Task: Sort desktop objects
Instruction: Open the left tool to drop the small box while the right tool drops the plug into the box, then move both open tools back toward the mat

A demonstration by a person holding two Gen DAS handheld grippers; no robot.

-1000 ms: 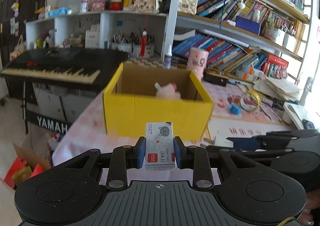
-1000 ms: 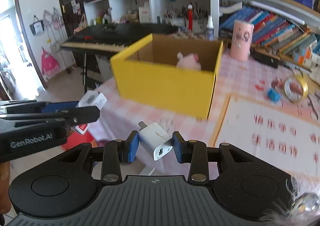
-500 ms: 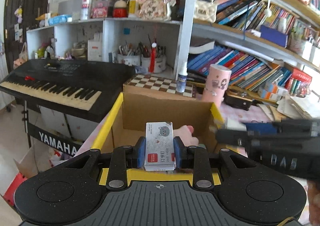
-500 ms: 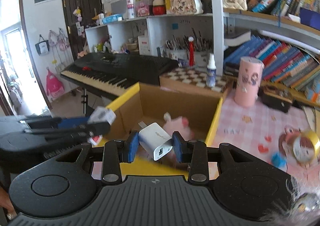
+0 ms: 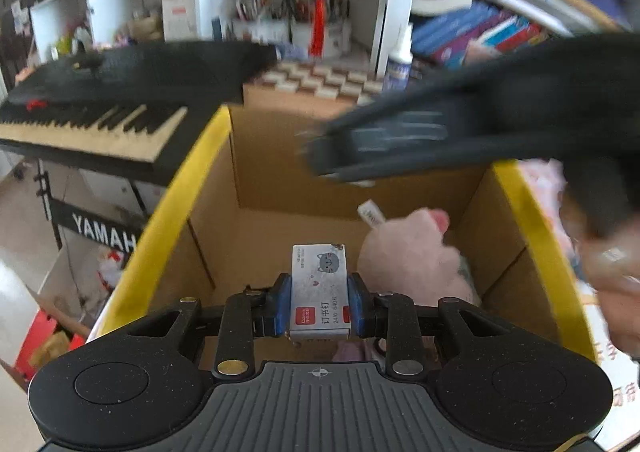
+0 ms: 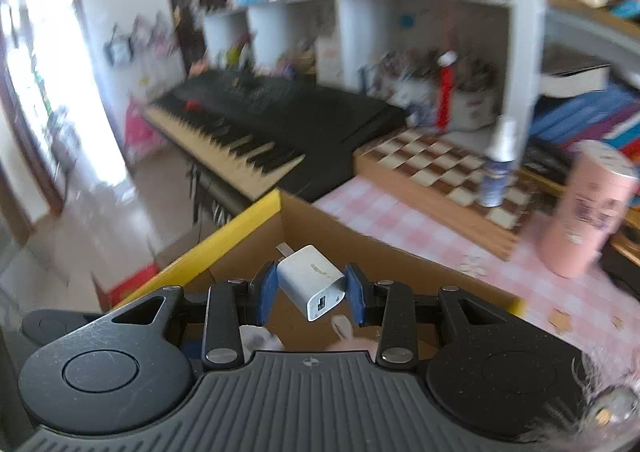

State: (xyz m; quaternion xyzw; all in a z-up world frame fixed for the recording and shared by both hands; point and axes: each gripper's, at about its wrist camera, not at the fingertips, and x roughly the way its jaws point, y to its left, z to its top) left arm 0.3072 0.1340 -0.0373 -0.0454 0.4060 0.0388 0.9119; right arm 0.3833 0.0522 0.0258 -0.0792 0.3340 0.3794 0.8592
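Note:
My left gripper [image 5: 319, 302] is shut on a small white staple box [image 5: 319, 288] with a cat drawing and a red label. It hangs over the open yellow cardboard box [image 5: 168, 208], above the brown floor beside a pink plush toy [image 5: 412, 260]. My right gripper [image 6: 311, 290] is shut on a white USB charger [image 6: 310, 281], held tilted over the yellow box's [image 6: 240, 228] far left corner. In the left wrist view the right gripper's [image 5: 340, 156] black body crosses, blurred, over the box from the right.
A black keyboard [image 5: 120, 100] stands left of the box. A chessboard [image 6: 448, 168], a spray bottle [image 6: 498, 168] and a pink cup [image 6: 592, 208] sit on the pink checked tablecloth [image 6: 380, 212] behind it. Shelves with books and pen pots [image 5: 304, 24] fill the back.
Both grippers moved forward from in front of the yellow box to over its opening, each keeping its object. The right gripper swept across above the left one.

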